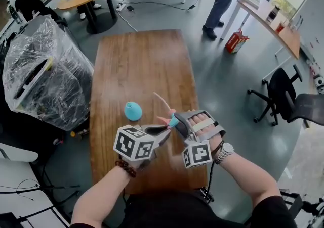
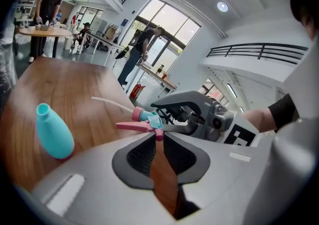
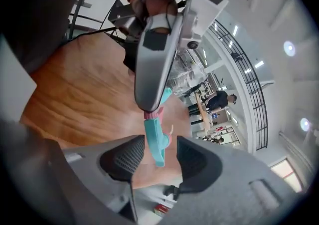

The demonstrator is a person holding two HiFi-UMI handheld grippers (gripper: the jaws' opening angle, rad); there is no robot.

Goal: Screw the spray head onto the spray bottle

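Left tongs (image 2: pixel 158 136) first: clamped on spray head (image 2: pixel 144 119), held above tabletop (image 1: pixel 136 60). Right tongs (image 3: pixel 160 151) spread around its teal body, not pressing. Spray bottle (image 1: pixel 133 110) upright, left-ahead, nearer left tongs; dip tube (image 2: pixel 112 103) pointing away.

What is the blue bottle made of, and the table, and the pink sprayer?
The bottle looks like plastic: smooth, even teal, soft matte sheen. The table looks like wood, or a wood-look top: brown grain streaks, lightly glossy. The spray head seems plastic too: solid pink and teal moulded parts.
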